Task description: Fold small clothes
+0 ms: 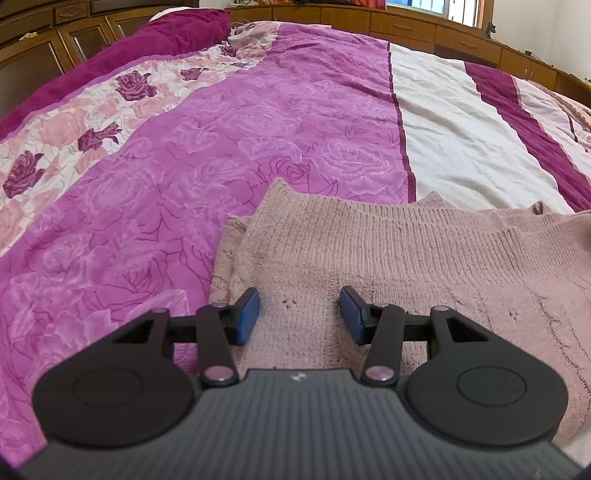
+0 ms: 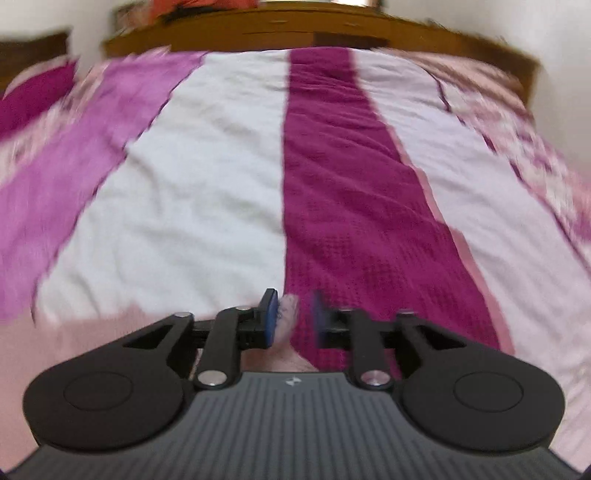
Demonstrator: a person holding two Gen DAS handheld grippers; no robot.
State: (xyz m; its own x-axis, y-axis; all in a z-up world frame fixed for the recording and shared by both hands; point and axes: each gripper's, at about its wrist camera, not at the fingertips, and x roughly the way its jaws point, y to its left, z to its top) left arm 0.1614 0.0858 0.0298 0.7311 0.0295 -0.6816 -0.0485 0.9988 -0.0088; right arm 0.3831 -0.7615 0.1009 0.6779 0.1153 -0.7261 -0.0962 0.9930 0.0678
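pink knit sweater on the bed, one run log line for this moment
item: pink knit sweater flat on striped floral bedspread | left tongs: open above knit | right tongs: open, pink fabric between | fold: pending

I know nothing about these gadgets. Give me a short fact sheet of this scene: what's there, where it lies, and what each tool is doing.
Setting: bed with a striped floral bedspread
Garment: dusty-pink knit sweater, lying mostly flat on the bedspread
Left gripper: fingers apart above the sweater, nothing pinched
Right gripper: a bit of pink knit sits between its fingers; blur hides whether they press on it
Background: wooden cabinets
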